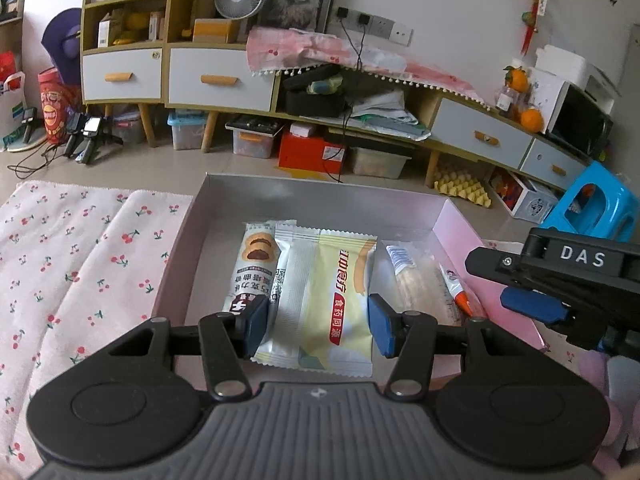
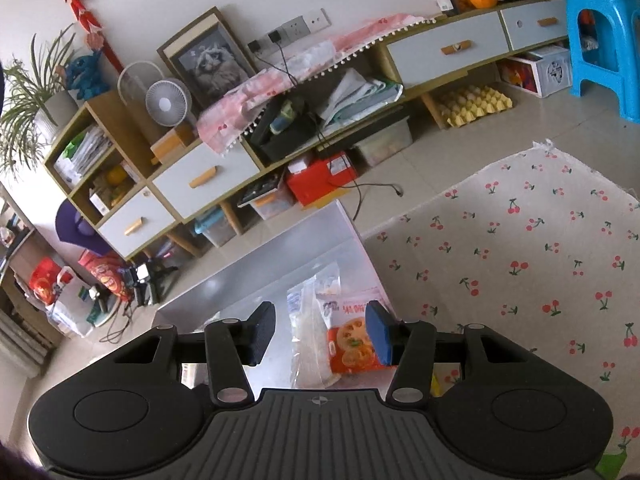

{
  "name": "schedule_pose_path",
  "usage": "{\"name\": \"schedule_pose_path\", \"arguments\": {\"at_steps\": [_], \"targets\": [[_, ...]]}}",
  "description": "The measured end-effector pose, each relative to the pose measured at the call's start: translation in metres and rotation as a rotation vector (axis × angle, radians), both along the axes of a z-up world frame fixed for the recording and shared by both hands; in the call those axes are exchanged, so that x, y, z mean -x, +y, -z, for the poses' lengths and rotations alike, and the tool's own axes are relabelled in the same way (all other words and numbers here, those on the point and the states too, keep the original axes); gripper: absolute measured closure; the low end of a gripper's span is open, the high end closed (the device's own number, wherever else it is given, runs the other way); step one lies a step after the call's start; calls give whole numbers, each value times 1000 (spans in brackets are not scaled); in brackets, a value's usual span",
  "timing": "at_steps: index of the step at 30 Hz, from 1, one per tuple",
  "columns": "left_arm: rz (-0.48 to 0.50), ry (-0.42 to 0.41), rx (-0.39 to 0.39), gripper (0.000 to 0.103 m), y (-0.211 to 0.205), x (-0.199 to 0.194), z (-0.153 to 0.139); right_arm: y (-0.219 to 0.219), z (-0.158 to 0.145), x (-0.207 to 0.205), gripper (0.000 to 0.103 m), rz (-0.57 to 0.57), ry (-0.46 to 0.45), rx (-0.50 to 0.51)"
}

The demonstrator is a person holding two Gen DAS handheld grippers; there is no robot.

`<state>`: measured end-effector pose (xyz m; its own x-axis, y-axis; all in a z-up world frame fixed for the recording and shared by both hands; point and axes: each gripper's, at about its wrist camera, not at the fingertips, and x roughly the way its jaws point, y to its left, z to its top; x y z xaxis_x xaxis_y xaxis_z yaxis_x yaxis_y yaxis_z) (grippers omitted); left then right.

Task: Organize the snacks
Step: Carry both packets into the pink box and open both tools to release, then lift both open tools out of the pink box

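Left tool [image 1: 316, 330] spread wide, holding nothing, pads flanking the yellow-and-white snack packet [image 1: 332, 300] lying flat in the box [image 1: 320, 192], near the box's front edge. Right tool [image 2: 320, 332] also agape and empty, poised over the clear bag [image 2: 316, 320] and orange lotus-root packet [image 2: 352, 344] at the box's right side. Box on the cherry-print cloth [image 1: 80, 260] over the surface. Risks: closing left pads on flat, slick film likely to skid off or pinch only a seam, then drop. Left pad close to the cookie packet [image 1: 252, 272] overlapping the yellow one, so could snag both or drag it along. Right tool close alongside in the left view, so collision between tools if both go in together. Light box could shift on loose cloth under a push.
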<state>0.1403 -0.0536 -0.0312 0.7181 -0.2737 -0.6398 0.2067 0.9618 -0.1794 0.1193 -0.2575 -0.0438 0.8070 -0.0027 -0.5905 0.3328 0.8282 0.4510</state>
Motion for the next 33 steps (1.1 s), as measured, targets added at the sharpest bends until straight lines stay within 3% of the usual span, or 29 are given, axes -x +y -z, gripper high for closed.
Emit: {"name": "schedule_pose_path", "arguments": {"at_steps": [3, 7, 9, 19, 29, 33], "targets": [[6, -16, 3, 50, 0, 0, 0, 0, 0, 1, 52, -7, 0, 9], [8, -26, 9, 34, -1, 2, -1, -1, -1, 0, 52, -27, 6, 6], [5, -26, 13, 32, -1, 2, -2, 0, -2, 0, 52, -32, 11, 8], [10, -13, -32, 13, -1, 9, -10, 8, -15, 5, 38, -84, 29, 49], [-7, 24, -81, 7, 7, 26, -21, 12, -40, 28, 33, -113, 42, 120], [3, 38, -107, 5, 10, 33, -28, 14, -52, 39, 24, -127, 50, 157]]}}
